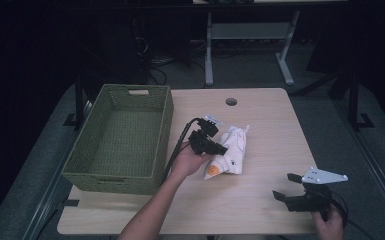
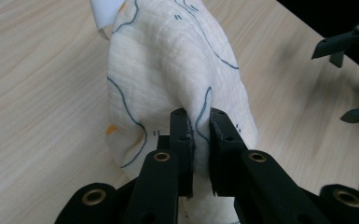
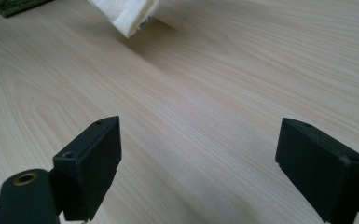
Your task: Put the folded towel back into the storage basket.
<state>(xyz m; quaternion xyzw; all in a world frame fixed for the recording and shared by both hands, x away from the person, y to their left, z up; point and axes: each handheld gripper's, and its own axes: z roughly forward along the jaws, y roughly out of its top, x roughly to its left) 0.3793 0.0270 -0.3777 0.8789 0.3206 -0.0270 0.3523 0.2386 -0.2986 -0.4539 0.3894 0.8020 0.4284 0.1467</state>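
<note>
Pale wood-grain table (image 1: 265, 125) is carrying the work. At its middle, the left gripper (image 2: 199, 128) is clenching its jaws on a pinched fold of the white cloth bundle (image 2: 177, 70), gripping it near one end. The bundle's long axis is running away from those jaws across the table, with the green woven basket (image 1: 162, 125) lying just beside the left hand. The right gripper (image 3: 198, 154) is resting well apart, jaws spread and empty.

- Green basket (image 1: 125, 145) walls block passage just left of the left hand-held gripper (image 1: 219, 148).
- Bare surface (image 1: 265, 200) lies between it and the right hand-held gripper (image 1: 286, 186).
</note>
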